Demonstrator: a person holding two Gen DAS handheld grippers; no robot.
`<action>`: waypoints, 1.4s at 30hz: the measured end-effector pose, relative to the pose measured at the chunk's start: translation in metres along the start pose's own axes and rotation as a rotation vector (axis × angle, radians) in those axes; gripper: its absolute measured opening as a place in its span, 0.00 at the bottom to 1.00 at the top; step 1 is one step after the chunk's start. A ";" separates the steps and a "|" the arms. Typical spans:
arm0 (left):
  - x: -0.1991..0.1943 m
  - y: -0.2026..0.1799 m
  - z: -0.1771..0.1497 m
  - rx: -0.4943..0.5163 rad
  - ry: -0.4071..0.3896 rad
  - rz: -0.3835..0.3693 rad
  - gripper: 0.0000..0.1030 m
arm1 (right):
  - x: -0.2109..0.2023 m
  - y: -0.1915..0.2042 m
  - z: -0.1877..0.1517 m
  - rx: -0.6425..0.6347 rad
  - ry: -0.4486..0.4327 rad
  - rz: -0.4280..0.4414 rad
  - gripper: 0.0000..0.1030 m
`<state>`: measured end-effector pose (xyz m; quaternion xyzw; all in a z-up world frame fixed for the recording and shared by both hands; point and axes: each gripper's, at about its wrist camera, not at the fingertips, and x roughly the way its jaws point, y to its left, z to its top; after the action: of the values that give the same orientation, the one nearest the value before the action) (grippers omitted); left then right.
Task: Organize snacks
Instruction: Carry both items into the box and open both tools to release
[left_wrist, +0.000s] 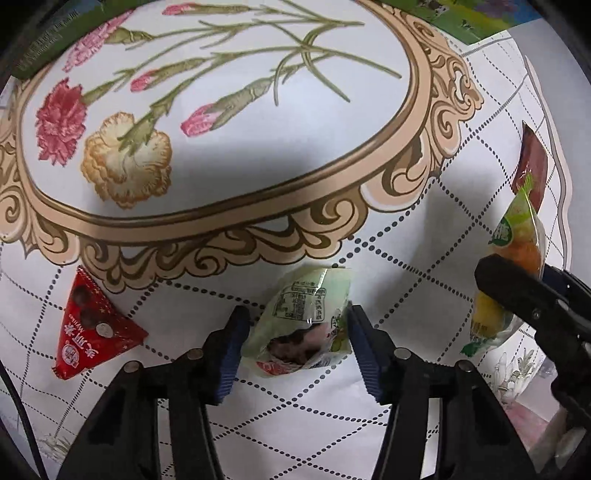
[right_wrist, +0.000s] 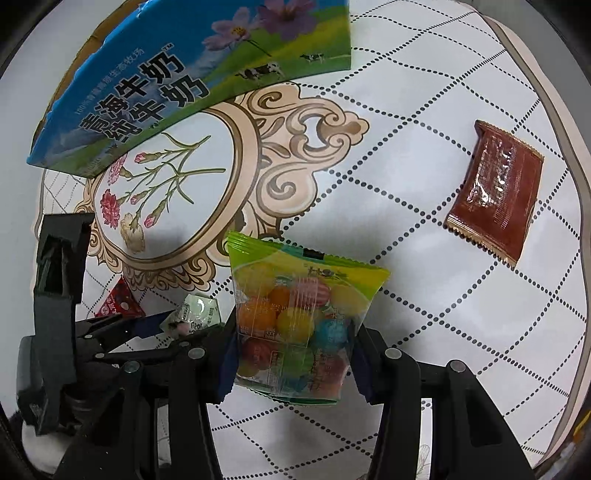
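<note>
My left gripper (left_wrist: 295, 332) is shut on a pale green snack packet (left_wrist: 301, 325) and holds it just above the tablecloth. My right gripper (right_wrist: 293, 347) is shut on a clear bag of coloured candy balls (right_wrist: 295, 317); the bag also shows at the right in the left wrist view (left_wrist: 517, 251). A red triangular snack packet (left_wrist: 90, 325) lies left of the left gripper. A brown snack packet (right_wrist: 496, 192) lies on the cloth far right of the right gripper. The left gripper and its green packet show at the lower left in the right wrist view (right_wrist: 184, 321).
A blue and green milk carton box (right_wrist: 177, 81) stands at the back left, its edge showing in the left wrist view (left_wrist: 461, 14). The tablecloth (left_wrist: 258, 147) has a flower medallion. The table edge (right_wrist: 554, 110) runs along the right.
</note>
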<state>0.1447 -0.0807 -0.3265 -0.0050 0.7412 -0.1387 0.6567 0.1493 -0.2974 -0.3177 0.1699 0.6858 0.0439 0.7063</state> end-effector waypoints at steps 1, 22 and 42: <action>-0.005 -0.003 -0.001 0.004 -0.019 0.009 0.48 | -0.002 0.000 0.000 -0.003 -0.004 0.001 0.52; -0.283 0.058 0.062 -0.083 -0.456 -0.023 0.49 | -0.136 0.091 0.117 -0.162 -0.288 0.171 0.52; -0.214 0.128 0.165 -0.213 -0.277 0.117 0.76 | -0.019 0.137 0.228 -0.207 -0.073 -0.002 0.92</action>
<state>0.3571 0.0502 -0.1615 -0.0504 0.6531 -0.0191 0.7553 0.3958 -0.2149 -0.2580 0.0968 0.6514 0.1078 0.7447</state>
